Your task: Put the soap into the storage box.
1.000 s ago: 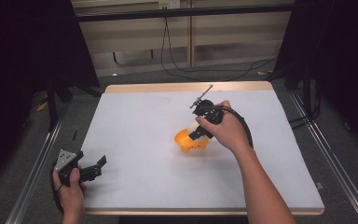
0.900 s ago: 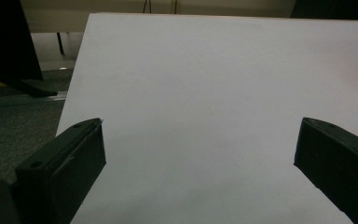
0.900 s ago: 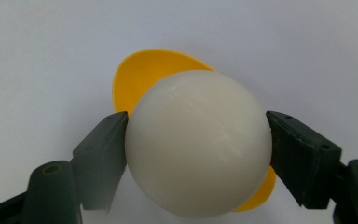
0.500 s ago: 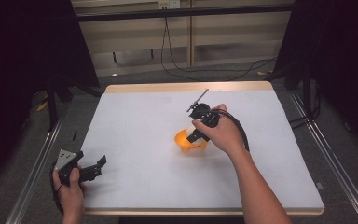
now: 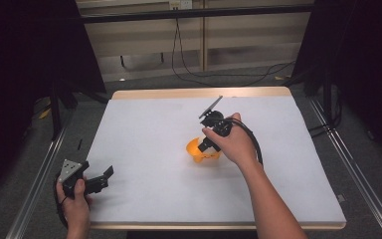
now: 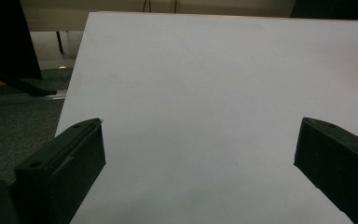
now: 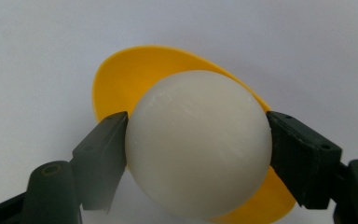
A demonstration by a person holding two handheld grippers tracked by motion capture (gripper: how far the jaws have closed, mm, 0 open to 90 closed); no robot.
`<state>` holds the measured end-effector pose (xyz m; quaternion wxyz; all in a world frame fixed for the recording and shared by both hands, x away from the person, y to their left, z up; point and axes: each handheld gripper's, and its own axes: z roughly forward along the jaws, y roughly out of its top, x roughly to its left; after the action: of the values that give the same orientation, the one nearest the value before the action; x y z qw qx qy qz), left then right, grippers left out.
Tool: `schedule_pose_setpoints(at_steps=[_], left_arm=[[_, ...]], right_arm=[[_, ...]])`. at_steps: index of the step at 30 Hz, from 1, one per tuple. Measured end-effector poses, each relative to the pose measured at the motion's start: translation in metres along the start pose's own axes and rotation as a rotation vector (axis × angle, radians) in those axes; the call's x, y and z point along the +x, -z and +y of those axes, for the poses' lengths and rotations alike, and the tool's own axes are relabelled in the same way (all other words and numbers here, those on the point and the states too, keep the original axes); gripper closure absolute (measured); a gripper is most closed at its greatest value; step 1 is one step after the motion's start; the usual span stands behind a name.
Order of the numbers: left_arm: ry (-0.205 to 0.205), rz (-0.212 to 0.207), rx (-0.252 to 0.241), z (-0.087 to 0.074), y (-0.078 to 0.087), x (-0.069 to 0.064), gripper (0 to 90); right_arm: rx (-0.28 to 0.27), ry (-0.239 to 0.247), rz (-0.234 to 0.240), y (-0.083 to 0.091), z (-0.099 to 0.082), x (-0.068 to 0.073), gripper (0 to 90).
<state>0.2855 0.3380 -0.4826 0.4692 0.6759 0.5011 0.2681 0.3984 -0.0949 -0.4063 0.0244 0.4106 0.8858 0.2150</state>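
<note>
Dark room, cables on floor beyond white table [image 5: 144, 124]. Yellow bowl [image 5: 197, 150] sits near table centre. Right gripper [image 7: 196, 140], held by right hand [image 5: 236, 142], points down at bowl; jaws clamped on both sides of white ball [image 7: 198, 142], ball over bowl's hollow, bowl rim behind and below it. Left gripper [image 5: 99, 180] well apart from bowl, at table's near left corner, in left hand [image 5: 74, 201]; jaws spread wide, nothing between them, bare table ahead.
</note>
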Motion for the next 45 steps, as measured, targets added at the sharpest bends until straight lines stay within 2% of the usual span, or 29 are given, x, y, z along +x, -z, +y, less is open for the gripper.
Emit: schedule_pose_setpoints(at_steps=[2,4,9,12,13,14,16,26,29,30,32,34,36,45], left_arm=[[0.002,-0.001,-0.001,0.000,0.000,0.000,1.7],[-0.006,0.001,0.001,0.000,0.000,0.001,1.7],[0.004,0.000,0.000,0.000,0.000,0.000,1.6],[-0.001,0.002,0.000,0.000,0.000,0.001,1.6],[-0.002,0.003,0.001,0.000,0.000,0.001,1.6],[-0.002,0.003,0.001,0.000,0.000,0.001,1.6],[0.000,0.003,0.001,0.000,0.000,0.001,1.6],[-0.002,0.003,0.000,0.000,0.000,0.000,1.6],[0.002,0.002,0.001,0.000,0.000,0.000,1.7],[-0.005,0.003,0.001,0.000,0.000,0.001,1.7],[0.004,0.001,0.001,0.000,0.000,0.000,1.6],[-0.006,0.005,0.002,0.000,0.000,0.000,1.6],[0.001,0.003,0.001,0.000,0.000,0.000,1.6],[0.002,0.001,0.001,0.000,0.000,0.000,1.6]], right_arm=[[0.000,-0.022,-0.002,-0.001,0.000,-0.001,24.0],[-0.001,-0.023,-0.003,-0.002,-0.001,-0.001,24.0],[0.005,-0.035,-0.003,-0.007,-0.003,-0.002,23.8],[-0.026,-0.049,0.008,-0.004,-0.004,-0.003,24.2],[-0.054,-0.067,0.039,0.000,-0.003,-0.004,22.0],[-0.054,-0.067,0.039,0.000,-0.003,-0.004,22.0],[-0.050,-0.056,0.025,0.004,-0.003,-0.002,17.7],[-0.071,-0.050,0.009,0.009,-0.016,-0.007,10.3],[-0.096,-0.043,-0.002,0.016,-0.022,-0.009,6.2],[-0.130,-0.045,-0.021,0.021,-0.027,-0.010,2.2],[-0.144,-0.052,-0.027,0.024,-0.029,-0.011,0.5],[-0.165,-0.062,-0.052,0.028,-0.035,-0.013,0.0],[-0.189,-0.073,-0.075,0.033,-0.043,-0.018,0.0],[-0.236,-0.099,-0.109,0.040,-0.070,-0.032,0.0]])
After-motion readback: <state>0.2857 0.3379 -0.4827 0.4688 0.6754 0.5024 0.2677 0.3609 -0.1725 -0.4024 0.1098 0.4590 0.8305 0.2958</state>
